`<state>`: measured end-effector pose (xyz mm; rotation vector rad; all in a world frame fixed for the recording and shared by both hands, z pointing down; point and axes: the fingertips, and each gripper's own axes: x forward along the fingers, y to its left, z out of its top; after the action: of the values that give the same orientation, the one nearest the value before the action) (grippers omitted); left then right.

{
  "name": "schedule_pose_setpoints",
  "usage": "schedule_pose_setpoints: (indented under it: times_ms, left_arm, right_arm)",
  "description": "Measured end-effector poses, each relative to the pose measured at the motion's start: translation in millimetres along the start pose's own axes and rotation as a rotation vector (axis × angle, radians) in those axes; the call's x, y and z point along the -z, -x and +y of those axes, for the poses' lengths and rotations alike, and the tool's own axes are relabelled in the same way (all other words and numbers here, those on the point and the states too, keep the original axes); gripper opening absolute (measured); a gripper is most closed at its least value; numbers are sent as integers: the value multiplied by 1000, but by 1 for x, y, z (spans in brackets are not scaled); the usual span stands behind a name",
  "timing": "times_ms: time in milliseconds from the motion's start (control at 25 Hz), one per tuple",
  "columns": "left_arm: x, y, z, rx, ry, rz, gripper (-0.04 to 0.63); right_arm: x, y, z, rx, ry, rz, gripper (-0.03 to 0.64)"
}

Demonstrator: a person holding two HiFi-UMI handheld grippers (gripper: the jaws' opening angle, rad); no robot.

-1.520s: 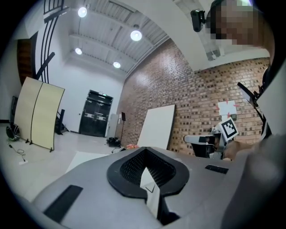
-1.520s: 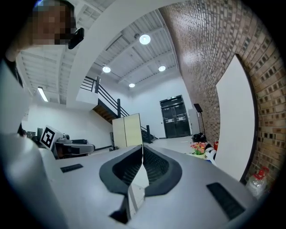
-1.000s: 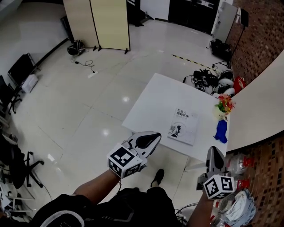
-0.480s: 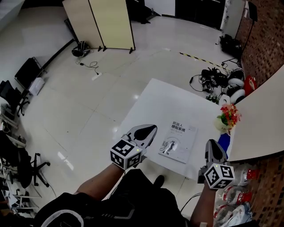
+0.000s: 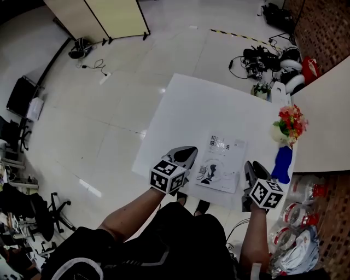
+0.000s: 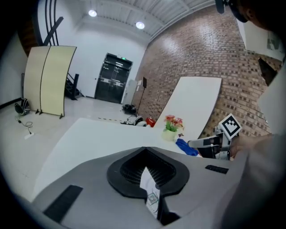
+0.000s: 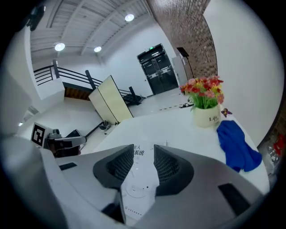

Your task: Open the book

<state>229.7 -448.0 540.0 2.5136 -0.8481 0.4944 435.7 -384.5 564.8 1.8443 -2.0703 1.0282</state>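
Note:
A closed white book (image 5: 221, 163) lies near the front edge of the white table (image 5: 202, 104). My left gripper (image 5: 187, 152) is shut and hovers at the book's left side, over the table's near edge. Through the slit under its jaws a sliver of the book's cover (image 6: 150, 190) shows. My right gripper (image 5: 249, 167) is by the book's near right corner. Its jaws are opening, with nothing between them; the book (image 7: 139, 185) shows beyond the gap. Each gripper view catches the other gripper: the right gripper (image 6: 206, 143) and the left gripper (image 7: 67, 141).
A pot of flowers (image 5: 288, 124) and a blue cloth (image 5: 281, 163) sit at the table's right edge, close to my right gripper. Cables and gear (image 5: 268, 57) lie on the floor beyond the table. A folding screen (image 5: 104, 16) stands at the far left.
Both grippers have come down and forward from in front of the table to either side of the book's near end. The book has not moved.

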Motion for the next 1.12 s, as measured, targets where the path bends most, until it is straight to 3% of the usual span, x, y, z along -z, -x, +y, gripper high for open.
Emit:
schedule_pose_setpoints:
  times_ms: [120,320,520,880,1120]
  left_arm:
    - [26,-22,8,21,25,81,-3]
    - [74,-48,26,-26,52,217,-3]
    - [99,-59,30,-12,85,284,-3]
    - [116,-68,27,3,80,334,-3]
    - [119,-64,23,6,105,326,-3]
  right_arm:
    - [27,-21,-17,30,-36,87,101]
    - [71,-48,-32,42,-102,239,101]
    - [96,-60,-35,42,-136,309,101]
    - [110,-66,-40,21,-164,368,98]
    - [109,-64,-42,67,-168,372,63]
